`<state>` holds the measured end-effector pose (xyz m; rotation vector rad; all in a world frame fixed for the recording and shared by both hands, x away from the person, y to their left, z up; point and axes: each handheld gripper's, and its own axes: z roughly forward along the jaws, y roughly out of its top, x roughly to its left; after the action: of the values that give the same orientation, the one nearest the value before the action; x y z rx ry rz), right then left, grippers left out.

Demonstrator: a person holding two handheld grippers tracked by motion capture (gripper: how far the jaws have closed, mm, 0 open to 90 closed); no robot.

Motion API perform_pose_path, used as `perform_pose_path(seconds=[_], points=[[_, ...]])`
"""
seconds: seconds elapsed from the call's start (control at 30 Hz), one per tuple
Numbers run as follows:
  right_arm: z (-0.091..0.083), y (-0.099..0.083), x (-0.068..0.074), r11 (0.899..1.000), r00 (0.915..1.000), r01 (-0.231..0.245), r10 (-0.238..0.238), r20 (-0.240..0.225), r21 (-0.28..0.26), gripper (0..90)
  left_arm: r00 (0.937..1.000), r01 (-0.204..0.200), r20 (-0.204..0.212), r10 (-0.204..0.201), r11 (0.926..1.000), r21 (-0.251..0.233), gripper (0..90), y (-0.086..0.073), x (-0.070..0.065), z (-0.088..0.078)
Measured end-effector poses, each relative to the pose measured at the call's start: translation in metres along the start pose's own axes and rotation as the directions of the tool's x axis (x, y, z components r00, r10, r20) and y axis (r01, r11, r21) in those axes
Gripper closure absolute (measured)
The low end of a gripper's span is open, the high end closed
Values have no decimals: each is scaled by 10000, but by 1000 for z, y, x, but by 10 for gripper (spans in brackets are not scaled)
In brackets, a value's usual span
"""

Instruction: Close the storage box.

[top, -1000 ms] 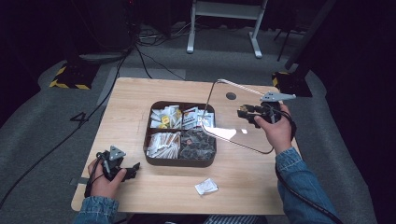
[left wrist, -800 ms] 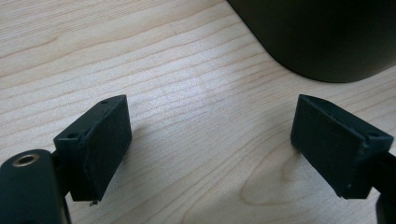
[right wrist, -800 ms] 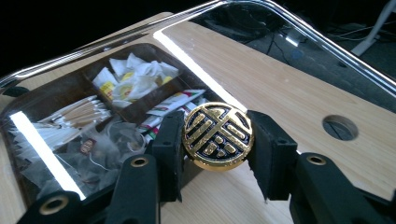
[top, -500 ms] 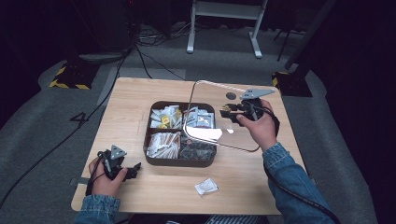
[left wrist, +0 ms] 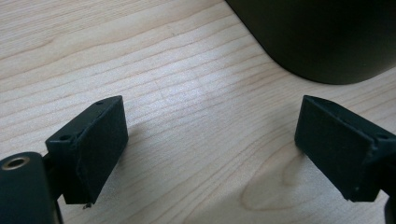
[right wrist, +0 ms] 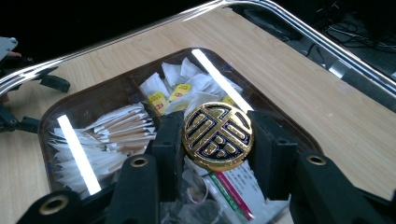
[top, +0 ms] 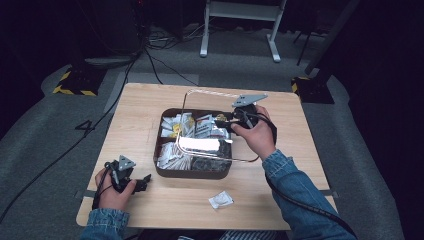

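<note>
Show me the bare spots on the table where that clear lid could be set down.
Bare wood lies along the table left of the box, and right of it toward the table's right edge. The far strip behind the box is free too. The near edge is crowded: the left gripper and a small packet sit there.

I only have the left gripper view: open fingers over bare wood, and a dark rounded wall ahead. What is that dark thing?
Observer: A corner of the brown divided box, which is full of paper packets.
Reviewer: What is the other hand doing?
Observer: The right gripper is shut on the gold knob of a clear lid, held over the box.
Reviewer: Anything lying outside the box?
Observer: One small white packet, on the near side of the box.
</note>
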<state>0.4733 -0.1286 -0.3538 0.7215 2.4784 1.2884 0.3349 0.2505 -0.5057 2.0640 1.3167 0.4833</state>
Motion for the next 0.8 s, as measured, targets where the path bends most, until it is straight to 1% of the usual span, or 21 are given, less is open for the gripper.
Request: perform_pose_path(seconds=[0.03,0.07,0.13,0.2,0.3,0.33,0.37,0.43,0.47,0.53,0.57,0.63,0.77,0.8], points=[[0,0,0,10000,10000,0,0,0,0,589,10000,0,0,0,10000,0,96,0,0,0],[5,2,3,10000,10000,19,-19,-28,27,589,10000,-37,12,37,10000,3,95,0,0,0],[7,3,4,10000,10000,31,-31,-59,22,589,10000,-49,-2,49,10000,-2,94,0,0,0],[15,6,8,10000,9999,54,-53,-87,41,589,10000,-55,10,55,10000,-2,92,0,0,0],[20,7,10,9999,9999,51,-50,-120,88,589,10000,-50,22,50,10000,1,90,1,0,1],[27,7,13,9998,9999,75,-73,-129,202,589,10000,-53,25,53,10000,5,90,1,1,1],[27,7,13,9998,9999,75,-73,-129,202,589,10000,-51,25,51,10000,6,90,1,1,1],[34,7,15,9995,9999,98,-94,-122,298,589,10000,-52,26,52,10000,4,91,1,1,1],[40,6,18,9993,9998,104,-99,-155,350,589,10000,-48,27,48,10000,6,90,1,1,1],[43,6,18,9992,9998,108,-102,-166,376,589,10000,-48,28,48,10000,7,90,1,1,1],[50,5,21,9989,9998,64,-55,-196,457,589,10000,-46,37,46,10000,16,89,1,1,1],[53,4,21,9989,9998,59,-50,-196,466,589,10000,-48,43,48,10000,11,89,1,1,1],[65,2,25,9986,9998,8,2,-195,537,589,10000,-47,42,47,10000,10,89,1,1,1],[70,0,26,9983,9998,8,4,-208,585,589,10000,-49,43,49,10000,13,89,1,1,1]])
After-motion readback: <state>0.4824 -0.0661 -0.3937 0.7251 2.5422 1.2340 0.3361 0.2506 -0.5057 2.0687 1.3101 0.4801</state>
